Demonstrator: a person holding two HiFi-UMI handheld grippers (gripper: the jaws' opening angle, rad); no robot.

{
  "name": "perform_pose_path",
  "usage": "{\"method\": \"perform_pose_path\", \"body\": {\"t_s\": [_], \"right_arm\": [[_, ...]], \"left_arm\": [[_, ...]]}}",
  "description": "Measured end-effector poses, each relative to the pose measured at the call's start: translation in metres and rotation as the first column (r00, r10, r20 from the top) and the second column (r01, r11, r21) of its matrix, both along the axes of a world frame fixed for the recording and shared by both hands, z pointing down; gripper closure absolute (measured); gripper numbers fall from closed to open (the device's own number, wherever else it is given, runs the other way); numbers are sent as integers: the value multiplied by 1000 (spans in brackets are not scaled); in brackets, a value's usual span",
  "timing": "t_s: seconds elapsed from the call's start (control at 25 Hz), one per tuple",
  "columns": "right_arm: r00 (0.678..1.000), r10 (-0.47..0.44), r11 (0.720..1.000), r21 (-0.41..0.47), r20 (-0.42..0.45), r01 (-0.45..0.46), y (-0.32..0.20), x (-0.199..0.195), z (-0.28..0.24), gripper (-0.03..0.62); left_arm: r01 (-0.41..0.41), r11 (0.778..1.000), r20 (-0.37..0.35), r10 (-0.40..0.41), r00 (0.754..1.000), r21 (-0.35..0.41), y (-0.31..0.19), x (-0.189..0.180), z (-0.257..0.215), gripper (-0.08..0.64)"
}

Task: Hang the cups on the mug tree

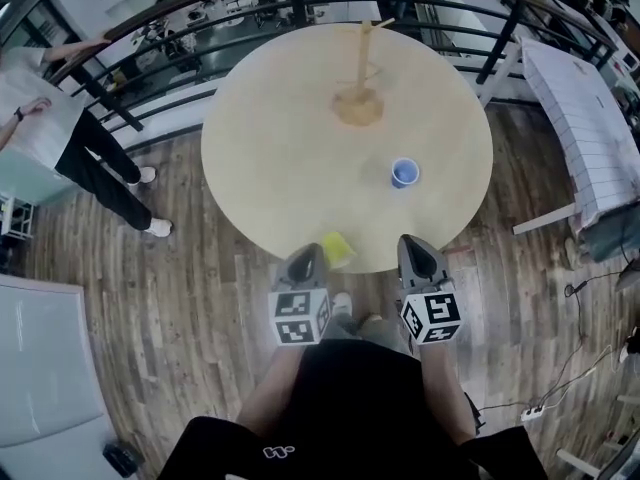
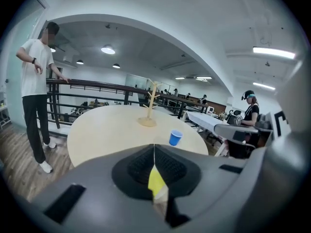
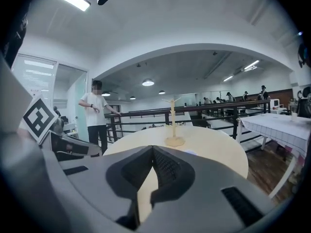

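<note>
From the head view, I see both grippers held low over the near edge of the round table (image 1: 260, 158), side by side. I read this as a ready stance before either cup is picked. The left gripper (image 1: 311, 253) sits just beside the yellow cup (image 1: 337, 249), which lies at the table's near rim. The right gripper (image 1: 414, 243) is apart from the blue cup (image 1: 404, 173), which stands open side up nearer the middle. The mug tree (image 1: 360, 78) stands at the far side with bare pegs, so no cup is hung yet.

In the left gripper view, the left gripper (image 2: 154, 152) has its jaws pressed together with nothing between the pads. A yellow sliver (image 2: 155, 181) shows through the slit below them. I take it for the yellow cup lying beyond, not gripped. The blue cup (image 2: 175, 137) and the mug tree (image 2: 149, 106) lie ahead.

In the right gripper view, the right gripper (image 3: 152, 152) also has its jaws together and empty, aimed along the table toward the mug tree (image 3: 173, 120). Both must open before any grasp.
</note>
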State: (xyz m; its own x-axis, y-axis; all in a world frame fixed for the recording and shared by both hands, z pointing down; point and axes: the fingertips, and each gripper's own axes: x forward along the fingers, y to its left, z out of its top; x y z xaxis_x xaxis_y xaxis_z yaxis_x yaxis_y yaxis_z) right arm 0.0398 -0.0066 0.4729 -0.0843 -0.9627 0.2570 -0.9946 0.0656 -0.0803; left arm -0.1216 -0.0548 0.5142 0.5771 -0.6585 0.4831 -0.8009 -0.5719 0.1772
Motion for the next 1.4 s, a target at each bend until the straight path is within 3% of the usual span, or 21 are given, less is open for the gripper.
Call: {"method": "perform_pose_path", "body": {"t_s": [0.12, 0.24, 0.32, 0.36, 0.4, 0.44, 0.48, 0.52, 0.6, 0.68, 0.72, 0.76, 0.8, 0.84, 0.92, 1.04, 1.2, 1.4], "right_arm": [[1000, 8, 1000, -18, -5, -8, -16, 15, 0, 583], [1000, 13, 999, -37, -4, -13, -26, 28, 3, 583], [1000, 12, 999, -45, 0, -12, -31, 33, 4, 583], [1000, 10, 999, -49, 1, -10, -33, 36, 5, 583], [1000, 7, 998, -54, 2, -7, -33, 38, 5, 583], [1000, 8, 998, -63, 3, -8, -33, 41, 7, 583], [1000, 13, 997, -73, 6, -13, -32, 45, 10, 583], [1000, 21, 996, -83, 10, -20, -30, 50, 13, 583], [999, 39, 995, -97, 15, -37, -26, 60, 17, 583], [998, 60, 992, -109, 20, -58, -20, 71, 19, 583], [997, 73, 991, -115, 23, -70, -17, 76, 20, 583], [996, 88, 989, -122, 26, -84, -13, 81, 21, 583], [994, 104, 987, -129, 30, -99, -9, 85, 23, 583], [992, 119, 984, -136, 33, -113, -6, 89, 25, 583], [989, 146, 979, -147, 38, -138, -1, 98, 29, 583], [983, 181, 972, -162, 41, -172, 7, 107, 33, 583], [977, 207, 964, -182, 43, -196, 18, 115, 38, 583], [976, 218, 955, -206, 9, -212, 28, 120, 45, 583]], "left_arm": [[-61, 998, 41, 61, 997, -2, -17, 4, 10, 548], [-189, 982, 93, 186, 978, 25, -27, 12, 14, 546], [-336, 940, 155, 323, 934, 64, -33, 24, 12, 546], [-421, 903, 194, 399, 896, 83, -36, 31, 11, 541], [-511, 855, 247, 478, 843, 91, -36, 37, 13, 485], [-604, 793, 316, 553, 770, 84, -34, 43, 18, 381], [-694, 716, 402, 618, 676, 67, -31, 47, 25, 339], [-778, 627, 497, 663, 559, 38, -28, 49, 34, 314], [-904, 422, 668, 692, 275, -64, -20, 49, 55, 271], [-955, 214, 769, 639, -21, -203, -14, 43, 76, 259], [-955, 121, 796, 586, -153, -272, -12, 38, 84, 259], [-943, 38, 809, 525, -263, -331, -11, 35, 91, 259], [-926, -36, 812, 469, -348, -376, -9, 33, 96, 259], [-908, -100, 808, 424, -410, -407, -7, 34, 100, 259], [-877, -197, 796, 368, -481, -439, -2, 38, 109, 259], [-845, -279, 783, 325, -531, -457, 5, 47, 124, 259], [-798, -355, 763, 272, -587, -487, 11, 49, 139, 261], [-762, -410, 754, 223, -618, -502, 18, 52, 149, 262]]}}
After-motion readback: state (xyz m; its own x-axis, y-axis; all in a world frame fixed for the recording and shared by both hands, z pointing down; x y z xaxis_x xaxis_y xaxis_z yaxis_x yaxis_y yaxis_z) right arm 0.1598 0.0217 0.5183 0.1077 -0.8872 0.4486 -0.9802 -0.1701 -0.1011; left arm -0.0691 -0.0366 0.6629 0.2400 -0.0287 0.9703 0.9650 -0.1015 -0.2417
